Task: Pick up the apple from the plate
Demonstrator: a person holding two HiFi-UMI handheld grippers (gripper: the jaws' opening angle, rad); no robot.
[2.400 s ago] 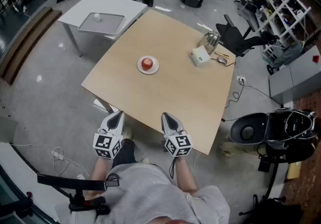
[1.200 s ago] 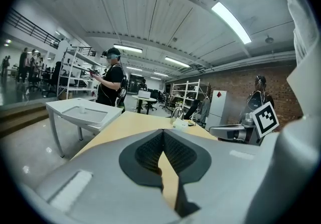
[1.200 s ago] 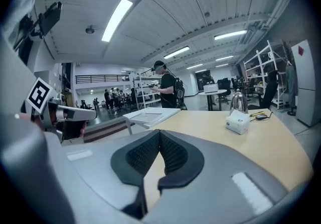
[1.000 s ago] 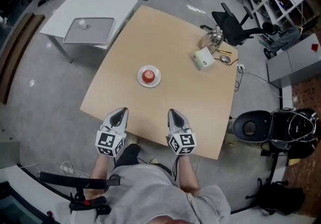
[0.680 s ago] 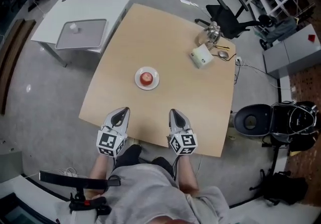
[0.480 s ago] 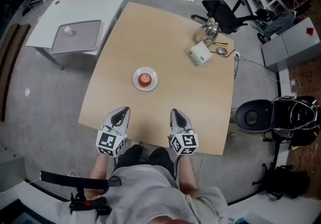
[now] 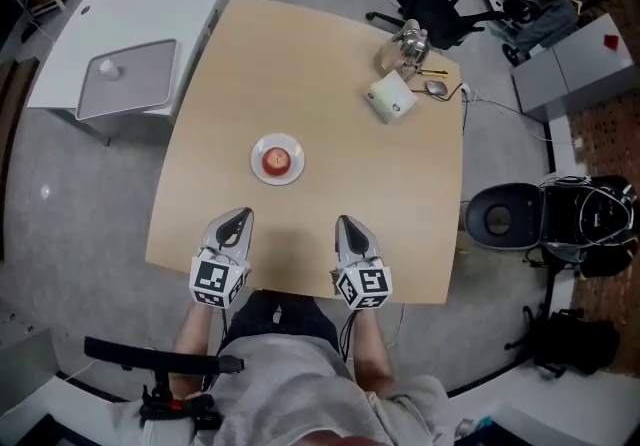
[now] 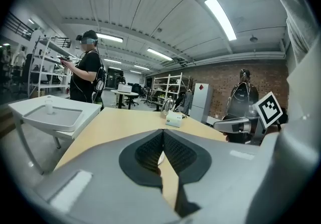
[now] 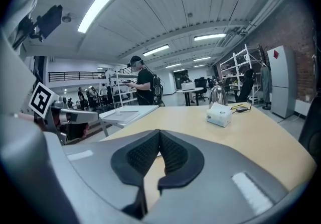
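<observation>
A red apple (image 7: 277,158) sits on a small white plate (image 7: 257,167) in the middle of the light wooden table (image 7: 400,194). Both grippers hover over the table's near edge, well short of the plate. The left gripper (image 7: 237,217) is below and slightly left of the plate, shut and empty. My right gripper (image 7: 347,223) is further right, also shut with nothing in it. In the left gripper view the dark pads (image 8: 150,150) meet, and the right gripper (image 8: 235,125) shows alongside. In the right gripper view the pads (image 9: 173,155) touch.
A white box (image 7: 390,96) and a metal kettle (image 7: 400,42) stand at the table's far right. A white side table with a grey tray (image 7: 125,79) is at the far left. An office chair (image 7: 430,4) and a black round stool (image 7: 500,219) flank the table's right side.
Both grippers have come forward, from the table's near edge to just over its surface, and stayed shut. The apple and plate have not moved on the table.
</observation>
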